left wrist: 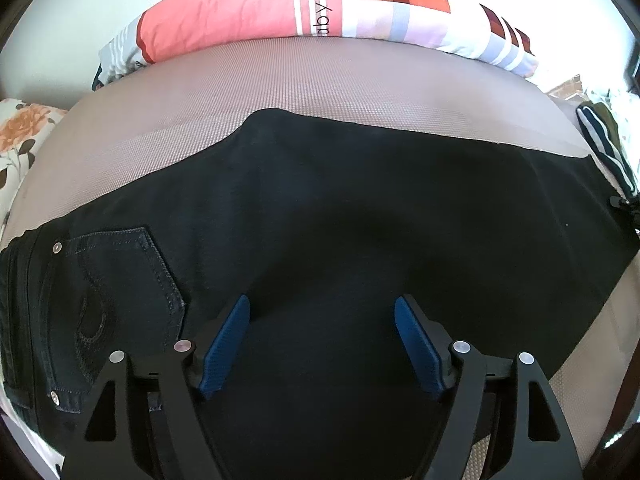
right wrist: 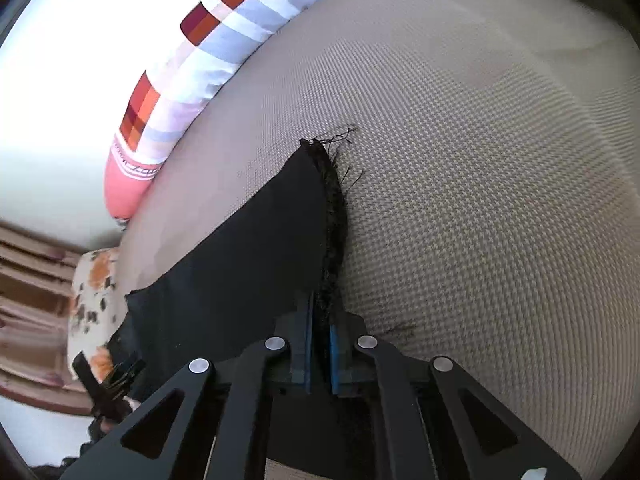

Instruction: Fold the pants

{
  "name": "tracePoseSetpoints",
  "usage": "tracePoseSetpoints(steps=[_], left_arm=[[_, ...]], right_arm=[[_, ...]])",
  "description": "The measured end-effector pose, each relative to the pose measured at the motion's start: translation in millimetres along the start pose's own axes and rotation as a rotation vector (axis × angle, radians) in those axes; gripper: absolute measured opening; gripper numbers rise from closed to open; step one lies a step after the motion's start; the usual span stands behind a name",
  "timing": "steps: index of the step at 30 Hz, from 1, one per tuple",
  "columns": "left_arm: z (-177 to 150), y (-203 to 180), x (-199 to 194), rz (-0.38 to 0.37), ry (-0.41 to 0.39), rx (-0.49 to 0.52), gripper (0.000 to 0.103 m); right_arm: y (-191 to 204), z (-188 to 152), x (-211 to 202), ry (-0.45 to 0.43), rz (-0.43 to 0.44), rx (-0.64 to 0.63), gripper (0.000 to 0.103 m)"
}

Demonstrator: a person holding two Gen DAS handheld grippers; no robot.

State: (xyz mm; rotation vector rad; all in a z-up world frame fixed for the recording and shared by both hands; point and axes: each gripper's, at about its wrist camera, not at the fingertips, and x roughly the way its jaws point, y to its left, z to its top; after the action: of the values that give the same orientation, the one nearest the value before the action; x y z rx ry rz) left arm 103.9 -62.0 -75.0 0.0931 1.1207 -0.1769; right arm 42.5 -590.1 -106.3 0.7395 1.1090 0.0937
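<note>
Black jeans (left wrist: 320,208) lie flat across a beige woven mat (left wrist: 280,80), waistband and a stitched back pocket (left wrist: 120,288) at the left. My left gripper (left wrist: 322,308) is open just above the thigh part, blue pads (left wrist: 228,340) wide apart and empty. In the right wrist view the same pants (right wrist: 248,248) run away to the left, and my right gripper (right wrist: 320,320) is shut on their frayed leg hem (right wrist: 332,208), which lies low on the mat (right wrist: 480,200).
A pink and checked pillow (left wrist: 280,4) lies along the mat's far edge and also shows in the right wrist view (right wrist: 192,64). A floral cushion (left wrist: 20,132) sits at the left. Striped dark clothing (left wrist: 608,148) lies at the right edge.
</note>
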Motion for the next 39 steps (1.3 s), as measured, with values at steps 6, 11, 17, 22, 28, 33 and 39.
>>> tracePoseSetpoints(steps=[6,11,17,22,28,33,39], left_arm=[[0,2,-2,-0.022,-0.006,0.002,0.076],[-4,7,-11,-0.035,-0.035,0.006,0.076],[-12,21,-26,-0.045,-0.079,0.0,0.076],[-15,39,-40,-0.06,-0.105,-0.036,0.076],[-16,73,-53,-0.124,-0.096,-0.145,0.076],[-17,100,-69,-0.139,-0.126,-0.197,0.076],[-20,119,-76,-0.203,-0.13,-0.236,0.076]], right_arm=[[35,-15,-15,-0.052,-0.021,0.018,0.006],[74,-23,-17,-0.057,0.037,0.014,0.006],[136,-34,0,-0.029,0.093,-0.043,0.005],[193,-49,31,0.029,0.143,-0.102,0.005],[251,-72,90,0.123,0.205,-0.15,0.005],[295,-94,138,0.204,0.234,-0.207,0.005],[337,-126,188,0.314,0.195,-0.309,0.005]])
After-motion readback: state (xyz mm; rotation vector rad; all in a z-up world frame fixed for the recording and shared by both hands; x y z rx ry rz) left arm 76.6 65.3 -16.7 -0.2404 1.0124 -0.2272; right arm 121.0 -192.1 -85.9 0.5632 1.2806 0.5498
